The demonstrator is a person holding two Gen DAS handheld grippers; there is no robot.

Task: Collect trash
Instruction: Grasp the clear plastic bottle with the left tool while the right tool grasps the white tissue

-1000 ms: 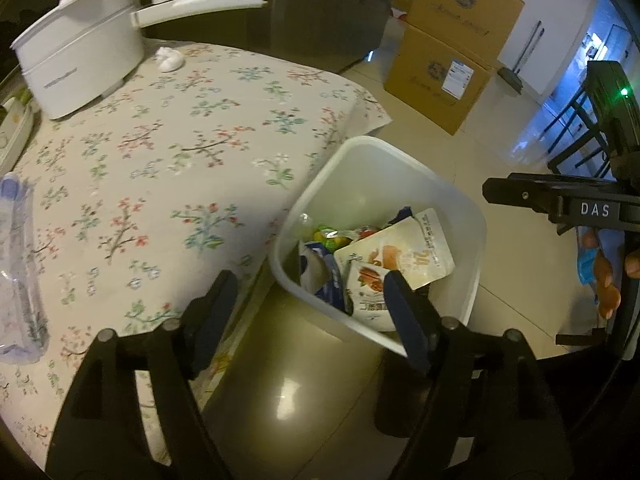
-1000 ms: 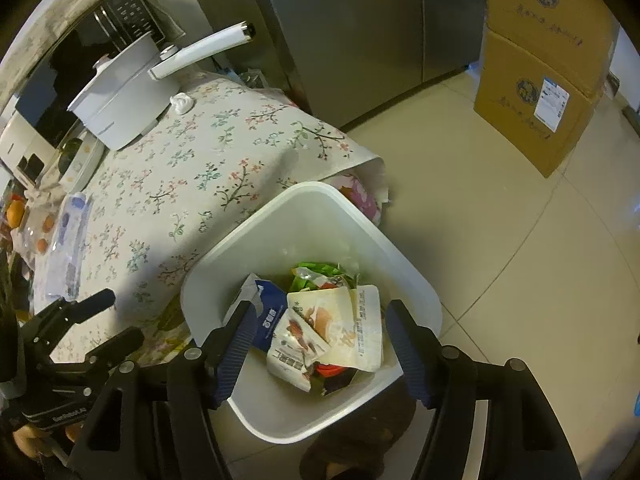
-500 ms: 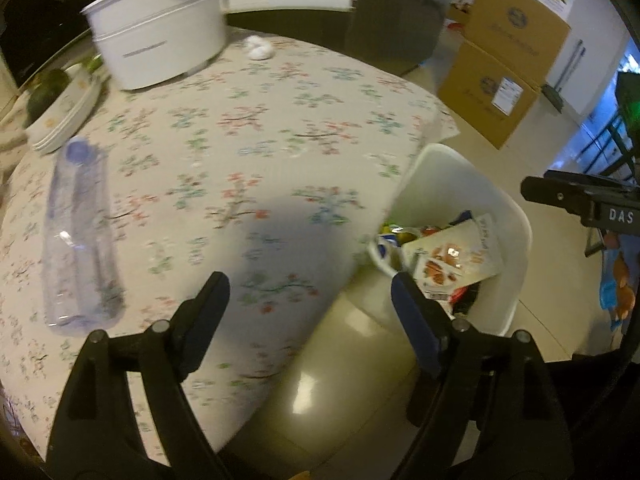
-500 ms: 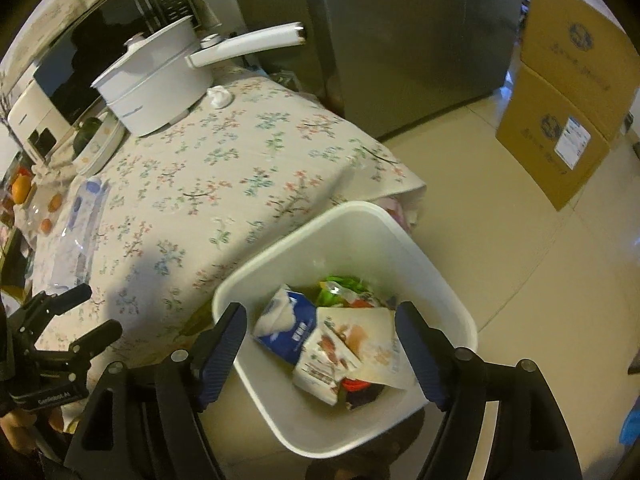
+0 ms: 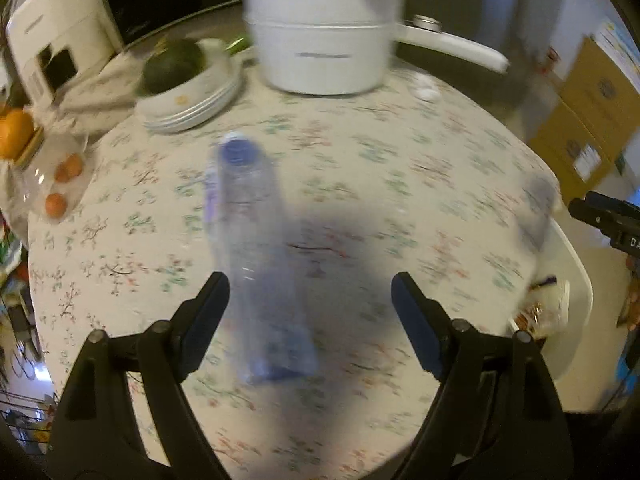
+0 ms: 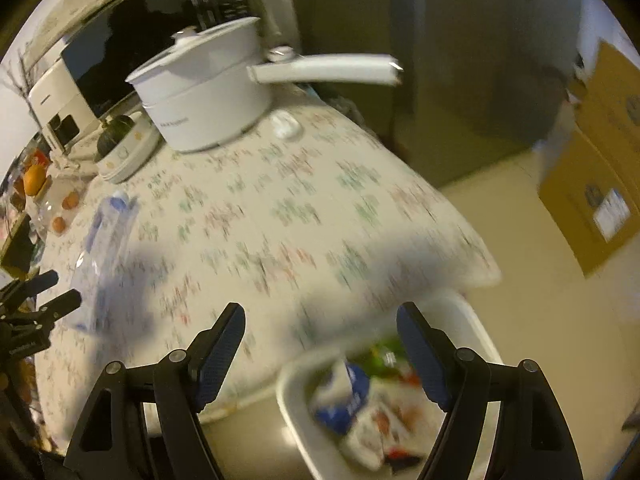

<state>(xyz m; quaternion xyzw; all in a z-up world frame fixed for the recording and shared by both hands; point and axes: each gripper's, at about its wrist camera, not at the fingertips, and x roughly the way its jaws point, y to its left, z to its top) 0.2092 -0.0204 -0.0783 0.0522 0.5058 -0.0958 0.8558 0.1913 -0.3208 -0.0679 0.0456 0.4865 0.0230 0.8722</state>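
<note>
A clear plastic bottle (image 5: 256, 256) with a blue cap lies on the floral tablecloth (image 5: 400, 184), its base near my left gripper (image 5: 310, 308), which is open and empty above it. The bottle also shows in the right wrist view (image 6: 106, 256). My right gripper (image 6: 320, 344) is open and empty, over the table edge and the white trash bin (image 6: 304, 432) holding several wrappers. The bin shows at the right of the left wrist view (image 5: 572, 288). A small crumpled white scrap (image 6: 285, 125) lies by the pot.
A white pot (image 5: 324, 36) with a long handle stands at the table's back. Stacked plates with a dark green fruit (image 5: 188, 92), a white appliance (image 5: 48, 44) and oranges (image 5: 16, 132) are at the left. Cardboard boxes (image 6: 600, 168) stand on the floor.
Both grippers swung left from the bin toward the table. The bottle now lies between the left gripper's fingers in view, and the bin has slid to the right edge. Frames are motion-blurred.
</note>
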